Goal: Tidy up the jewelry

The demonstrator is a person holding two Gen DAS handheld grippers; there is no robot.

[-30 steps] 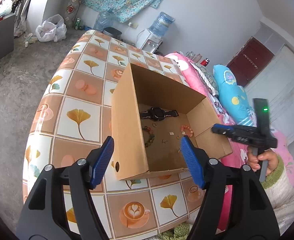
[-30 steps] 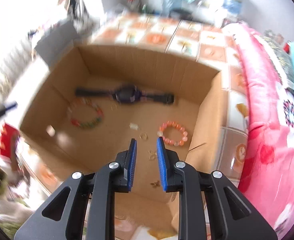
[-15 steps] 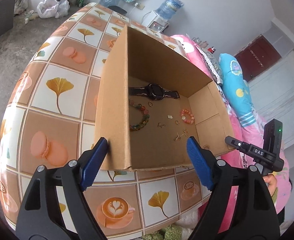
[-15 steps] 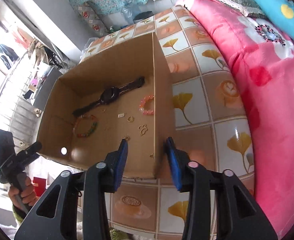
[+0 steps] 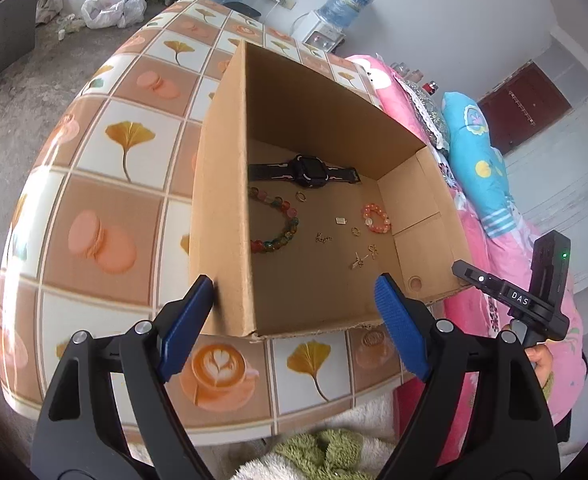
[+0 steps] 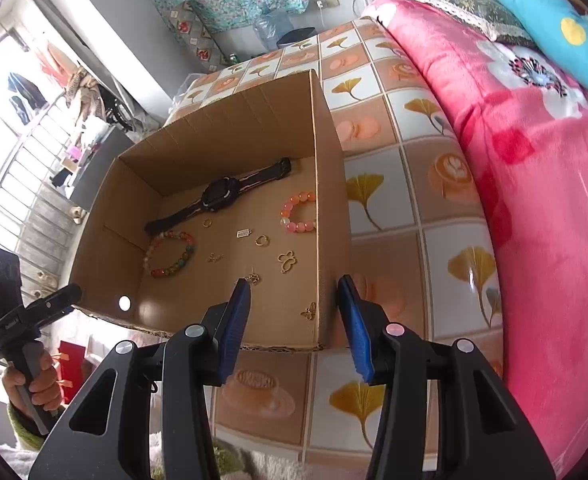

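Two hand-held grippers at the near end of an open cardboard box (image 5: pixel 222 216) standing on a table with a ginkgo-and-coffee patterned cloth (image 5: pixel 126 148).

Left gripper (image 5: pixel 294 320): jaws spread wide, straddling the box's near left corner. Left blue pad lies outside the left wall, just beside it; contact cannot be told. Right pad sits over the box's near edge. Nothing pinched.

Right gripper (image 6: pixel 294 320): jaws opening, set astride the box's right wall (image 6: pixel 328 200), one pad inside the box, one outside over the cloth. Pads not pressing on the wall.

Jewelry, all loose on the box floor:
- black watch (image 5: pixel 308 170), strap laid flat, near the far wall
- multicoloured bead bracelet (image 5: pixel 280 220), by the left wall, partly hidden by it in the left view
- pink bead bracelet (image 5: pixel 375 218), towards the right wall
- small gold ring (image 5: pixel 301 197), just in front of the watch
- second gold ring (image 6: pixel 262 240), small tag (image 6: pixel 243 233), butterfly-shaped gold pendant (image 6: pixel 287 261), and further small gold pieces scattered between the bracelets
- one gold butterfly piece (image 6: pixel 309 311) near the right wall, close to the near edge

Right of the table: pink floral blanket (image 6: pixel 534 160). Each view shows the other gripper's handle in a hand (image 6: pixel 34 388) beside the box.
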